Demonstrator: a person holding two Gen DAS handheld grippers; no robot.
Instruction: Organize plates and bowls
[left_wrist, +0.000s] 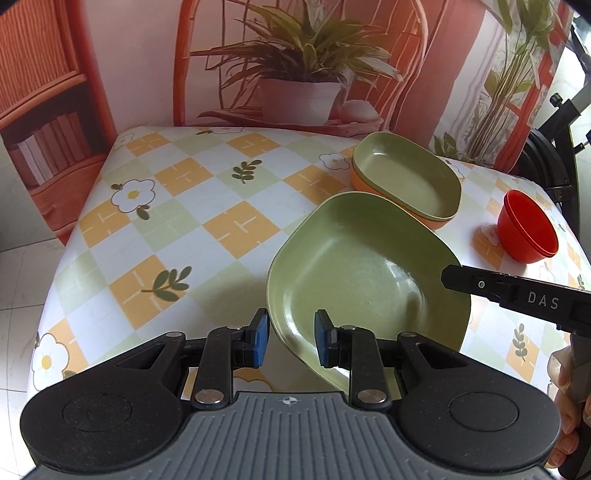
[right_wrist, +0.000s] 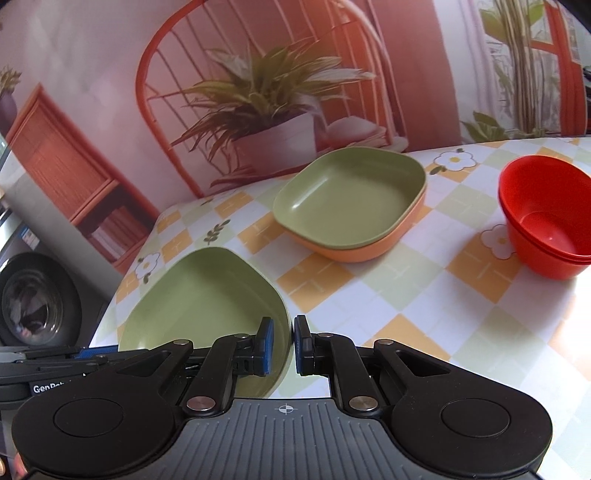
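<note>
Left gripper (left_wrist: 290, 338): straddles green plate (left_wrist: 364, 273) rim, jaws parted — not clamped.
Right gripper (right_wrist: 282, 345): nipping far rim, plate tilted.
Risk: one-sided hold — plate could pivot, drop onto table (left_wrist: 192, 229).

A table (left_wrist: 207, 229) in a checked cloth of orange, pale green and white, flowers and leaf sprigs printed on it. At one o'clock on it, a green dish nested in an orange dish (left_wrist: 373, 186). At three o'clock, stacked red bowls (left_wrist: 524, 240).

Glossy plastic green plate (left_wrist: 354, 266), shiny red bowls (right_wrist: 550, 229), smooth patterned tablecloth (left_wrist: 166, 229).
</note>
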